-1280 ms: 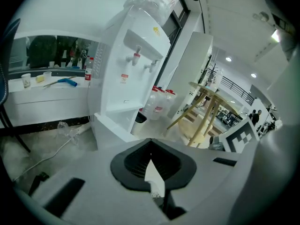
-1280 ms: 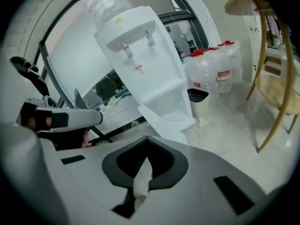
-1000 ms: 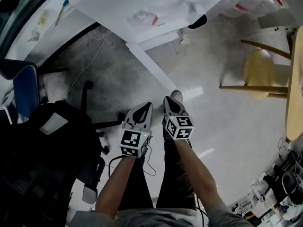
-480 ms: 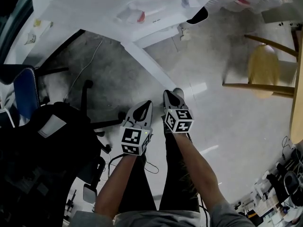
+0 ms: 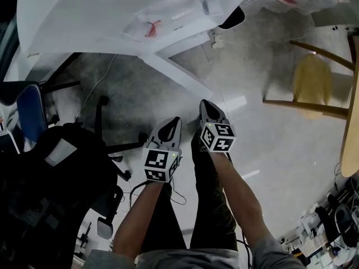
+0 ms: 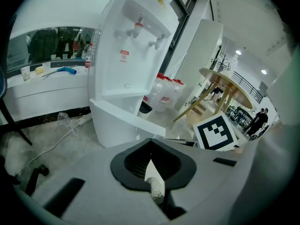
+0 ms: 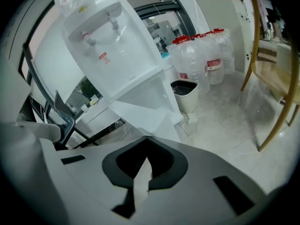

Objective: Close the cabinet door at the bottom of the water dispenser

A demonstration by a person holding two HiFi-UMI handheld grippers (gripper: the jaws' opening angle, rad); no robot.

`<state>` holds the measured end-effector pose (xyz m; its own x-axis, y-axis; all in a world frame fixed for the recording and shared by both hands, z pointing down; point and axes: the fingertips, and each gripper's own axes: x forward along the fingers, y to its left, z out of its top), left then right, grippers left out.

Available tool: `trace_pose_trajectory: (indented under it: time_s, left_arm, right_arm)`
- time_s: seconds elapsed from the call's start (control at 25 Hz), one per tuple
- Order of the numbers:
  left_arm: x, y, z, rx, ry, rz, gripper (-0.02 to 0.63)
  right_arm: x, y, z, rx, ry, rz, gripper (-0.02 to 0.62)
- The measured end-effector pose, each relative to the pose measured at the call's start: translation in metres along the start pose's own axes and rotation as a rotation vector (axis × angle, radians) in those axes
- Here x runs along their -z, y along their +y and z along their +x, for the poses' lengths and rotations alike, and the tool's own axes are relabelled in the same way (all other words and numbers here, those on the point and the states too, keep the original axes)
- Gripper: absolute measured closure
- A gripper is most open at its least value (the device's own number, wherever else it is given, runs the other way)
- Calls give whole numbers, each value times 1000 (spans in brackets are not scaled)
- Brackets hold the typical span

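The white water dispenser point(image 5: 112, 10) fills the top of the head view, with two taps on its front point(image 6: 136, 55) point(image 7: 112, 46). Its bottom cabinet door point(image 5: 179, 74) stands open, swung out over the floor toward me; the door panel point(image 6: 122, 123) point(image 7: 145, 118) shows ahead in both gripper views. My left gripper point(image 5: 171, 125) point(image 6: 151, 165) and right gripper point(image 5: 205, 106) point(image 7: 143, 165) are held side by side above my legs, short of the door's free edge. Both are shut with nothing in them and touch nothing.
A black office chair point(image 5: 50, 167) and a blue chair point(image 5: 31, 108) crowd the left. A wooden stool point(image 5: 314, 83) and table edge point(image 5: 350, 128) stand to the right. Water jugs point(image 7: 206, 55) and a small bin point(image 7: 185, 95) sit beside the dispenser. A cable point(image 5: 101, 80) trails on the floor.
The dispenser has come lower and larger in the head view. My right gripper has edged forward toward the open door; the left has hardly moved.
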<state>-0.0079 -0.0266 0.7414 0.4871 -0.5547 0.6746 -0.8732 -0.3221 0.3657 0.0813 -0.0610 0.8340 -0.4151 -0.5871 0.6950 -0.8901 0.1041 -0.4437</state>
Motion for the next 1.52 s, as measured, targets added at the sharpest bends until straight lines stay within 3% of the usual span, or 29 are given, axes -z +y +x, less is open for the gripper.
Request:
trace_pose_trajectory:
  time_s: [1.52]
  left_arm:
    - [-73,19,94,-110,-14,-43,598]
  right_arm:
    - [-161,-60,84,-22,-154,-70,588]
